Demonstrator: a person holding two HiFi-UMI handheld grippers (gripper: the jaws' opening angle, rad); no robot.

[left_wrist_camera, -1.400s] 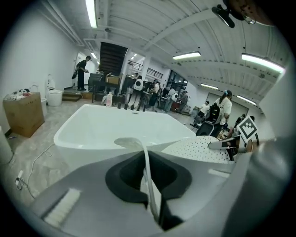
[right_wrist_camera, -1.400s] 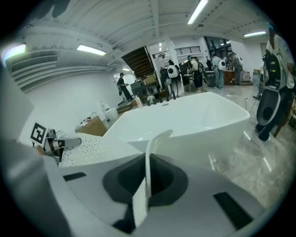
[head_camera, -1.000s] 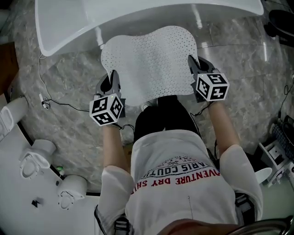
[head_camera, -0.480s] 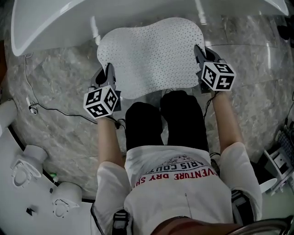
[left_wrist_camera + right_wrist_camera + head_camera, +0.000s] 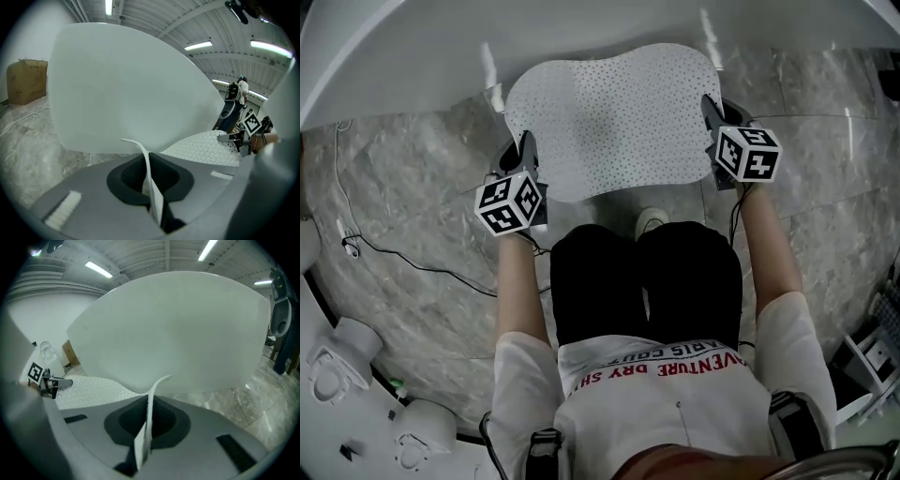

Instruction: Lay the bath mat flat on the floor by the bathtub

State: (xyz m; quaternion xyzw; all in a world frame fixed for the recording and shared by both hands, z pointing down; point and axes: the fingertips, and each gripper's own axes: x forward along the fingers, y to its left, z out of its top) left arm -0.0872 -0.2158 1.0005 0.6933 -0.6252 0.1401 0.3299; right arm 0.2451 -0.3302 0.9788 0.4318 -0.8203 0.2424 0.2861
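Note:
A white perforated bath mat stretches flat between my two grippers, just in front of the white bathtub over the marble floor. My left gripper is shut on the mat's left edge; in the left gripper view the thin mat edge is pinched between the jaws. My right gripper is shut on the mat's right edge, and the pinched edge shows in the right gripper view. The mat's far edge lies close to the tub wall.
A black cable runs over the marble floor at the left. White fixtures stand at the lower left. A cardboard box sits far off. The person's dark-trousered knees are just behind the mat.
Both grippers, still holding the mat, have moved forward towards the tub and lower. The person's knees have bent further, coming up behind the mat.

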